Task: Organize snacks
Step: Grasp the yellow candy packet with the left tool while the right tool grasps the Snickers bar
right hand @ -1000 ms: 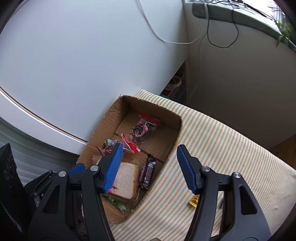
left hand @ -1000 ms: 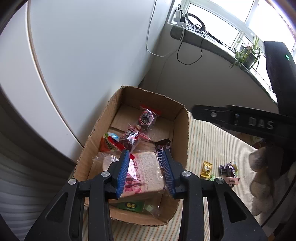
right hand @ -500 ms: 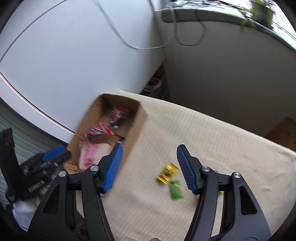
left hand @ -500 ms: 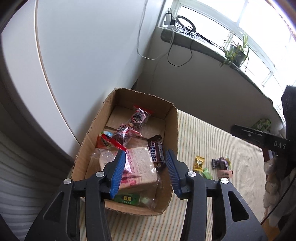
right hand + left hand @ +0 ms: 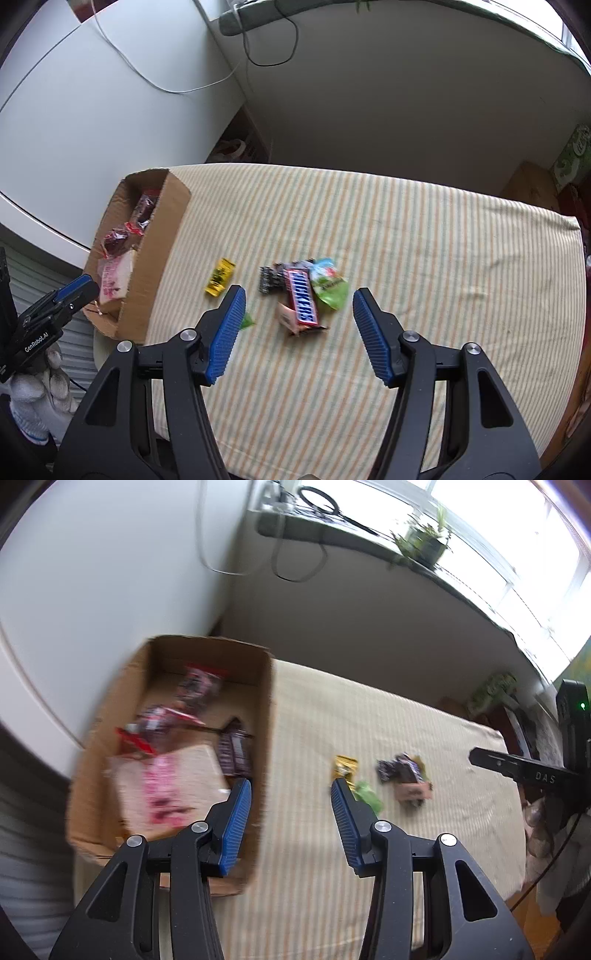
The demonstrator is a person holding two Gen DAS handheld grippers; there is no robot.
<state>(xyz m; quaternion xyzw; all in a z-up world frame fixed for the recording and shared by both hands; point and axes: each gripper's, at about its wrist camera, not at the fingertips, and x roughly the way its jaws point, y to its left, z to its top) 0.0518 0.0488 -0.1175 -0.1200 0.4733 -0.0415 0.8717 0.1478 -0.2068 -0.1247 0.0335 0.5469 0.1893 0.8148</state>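
An open cardboard box (image 5: 266, 701) at the left end of the striped cloth holds a bread pack (image 5: 166, 786), a Snickers bar (image 5: 236, 753) and red-wrapped sweets. My left gripper (image 5: 291, 788) is open and empty, above the cloth just right of the box wall. Loose snacks lie mid-cloth: a yellow packet (image 5: 220, 281), dark wrapped candy (image 5: 271, 278), a Snickers bar (image 5: 303, 299) over a pink packet, a green pouch (image 5: 328, 284) and a small green packet (image 5: 247, 320). My right gripper (image 5: 299, 295) hangs open above that pile, touching nothing.
The striped cloth (image 5: 424, 240) covers a table whose right edge drops off. A white cabinet (image 5: 92, 110) and a grey wall stand behind. A white-gloved hand (image 5: 37, 387) holds the left gripper at the lower left of the right wrist view.
My left gripper moved right from above the box contents to beside its right wall, jaws slightly wider. My right gripper swung right, from the box to above the loose snacks.
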